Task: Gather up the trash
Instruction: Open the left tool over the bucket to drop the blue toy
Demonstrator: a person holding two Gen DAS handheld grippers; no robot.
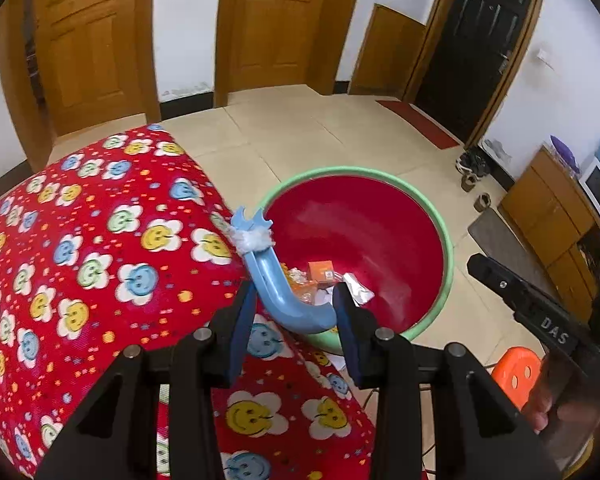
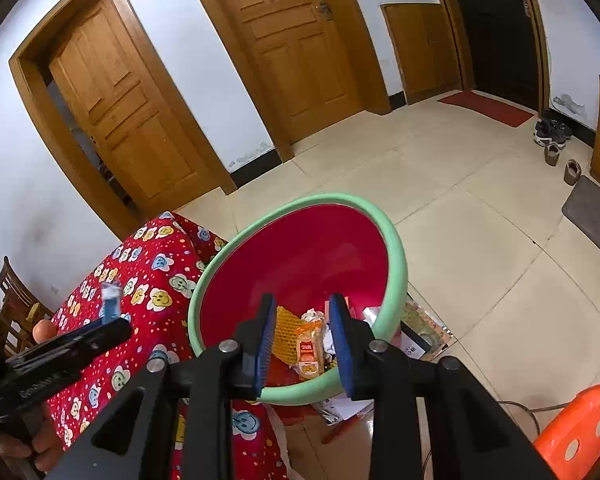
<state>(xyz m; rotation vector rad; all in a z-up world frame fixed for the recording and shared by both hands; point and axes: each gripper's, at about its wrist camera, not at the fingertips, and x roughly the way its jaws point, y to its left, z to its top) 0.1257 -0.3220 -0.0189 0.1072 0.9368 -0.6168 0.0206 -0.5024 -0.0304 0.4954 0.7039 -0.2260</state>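
The left gripper [image 1: 296, 316] is clenched on a curved light-blue plastic piece [image 1: 278, 280], its blue pads pressing the bent lower end from both sides; the piece rises up and to the left from the jaws, ends in a forked tip, and has a wad of white material [image 1: 252, 239] wrapped around it just below that fork. It is held at the edge of a table draped in a red smiley-flower cloth [image 1: 100, 248], over the near rim of the basin. The basin [image 1: 448, 256], red inside with a pale green rim, sits just beside the table's corner and already holds trash: an orange packet [image 1: 320, 271], a silvery wrapper [image 1: 358, 288] and other scraps low against its near wall. From the right wrist view, the right gripper [image 2: 304, 336] hangs over the basin's near rim with its jaws apart and nothing pressed between the pads; seen through the gap, down inside the basin, are a yellow honeycomb-textured piece [image 2: 286, 334] and an orange-and-white snack wrapper [image 2: 310, 350]. More paper and packaging [image 2: 424, 328] lie on the tiled floor [image 2: 460, 220] under and beside the basin. An orange stool [image 2: 580, 432] stands at the lower right. The left gripper shows at this view's left edge, over the cloth.
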